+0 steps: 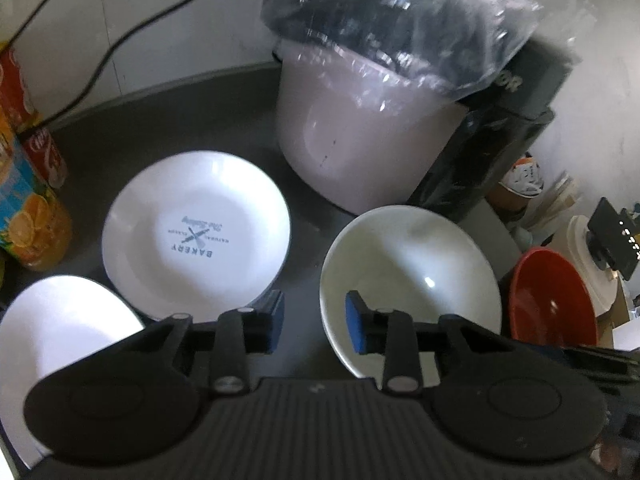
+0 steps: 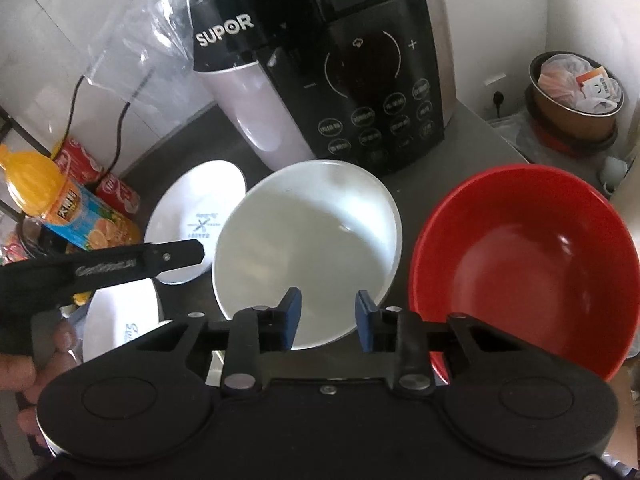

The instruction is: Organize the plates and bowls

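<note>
A white plate printed BAKERY point(image 1: 196, 232) point(image 2: 192, 216) lies on the dark counter, with a white bowl point(image 1: 412, 280) point(image 2: 308, 248) to its right. Right of that sits a red bowl point(image 1: 552, 300) point(image 2: 528, 264). A second white plate point(image 1: 60, 328) point(image 2: 120, 320) lies nearest on the left. My left gripper point(image 1: 315, 322) hovers open over the gap between the BAKERY plate and the white bowl, its right pad above the bowl's rim. My right gripper point(image 2: 327, 318) hangs open over the white bowl's near rim, holding nothing. One left-gripper finger point(image 2: 176, 256) shows in the right wrist view.
A black SUPOR cooker point(image 2: 360, 60) and a pale tub under a plastic bag point(image 1: 352, 128) stand behind the dishes. An orange juice bottle point(image 2: 72, 208) and red cans point(image 1: 44, 152) crowd the left. The counter ends just right of the red bowl. A hand point(image 2: 24, 368) grips the left tool.
</note>
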`<state>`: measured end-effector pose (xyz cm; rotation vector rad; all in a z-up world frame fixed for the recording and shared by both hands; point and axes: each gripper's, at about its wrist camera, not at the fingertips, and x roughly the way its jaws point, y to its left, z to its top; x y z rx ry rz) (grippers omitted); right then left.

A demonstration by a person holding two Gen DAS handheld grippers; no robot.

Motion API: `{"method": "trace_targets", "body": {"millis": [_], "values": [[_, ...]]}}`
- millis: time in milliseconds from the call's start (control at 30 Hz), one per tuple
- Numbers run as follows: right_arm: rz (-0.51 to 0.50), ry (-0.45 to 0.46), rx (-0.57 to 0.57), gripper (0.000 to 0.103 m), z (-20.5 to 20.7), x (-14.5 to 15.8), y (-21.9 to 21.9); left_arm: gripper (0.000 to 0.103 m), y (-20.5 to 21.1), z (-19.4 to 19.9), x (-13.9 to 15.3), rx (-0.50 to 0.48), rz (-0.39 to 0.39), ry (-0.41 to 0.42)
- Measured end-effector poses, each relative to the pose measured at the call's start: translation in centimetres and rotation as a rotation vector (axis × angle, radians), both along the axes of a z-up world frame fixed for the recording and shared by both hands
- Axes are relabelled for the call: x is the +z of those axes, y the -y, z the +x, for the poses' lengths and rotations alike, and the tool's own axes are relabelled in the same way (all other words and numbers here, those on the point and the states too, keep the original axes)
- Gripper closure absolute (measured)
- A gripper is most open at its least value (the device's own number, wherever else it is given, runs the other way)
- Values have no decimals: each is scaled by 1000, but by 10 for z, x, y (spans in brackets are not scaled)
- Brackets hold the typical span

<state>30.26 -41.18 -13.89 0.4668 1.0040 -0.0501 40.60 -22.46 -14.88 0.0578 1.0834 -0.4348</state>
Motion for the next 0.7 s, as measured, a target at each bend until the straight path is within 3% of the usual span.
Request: {"method": "trace_targets", "body": {"millis": [433, 600, 700], "values": [[50, -58, 6, 73, -2, -11, 3, 85, 10, 13, -36, 14, 14, -93], [81, -85, -24, 73, -1, -23, 4, 95, 17, 16, -41, 1, 19, -107], [104, -74, -35, 72, 2, -27, 5, 96, 19, 16, -42, 7, 23, -106]]}}
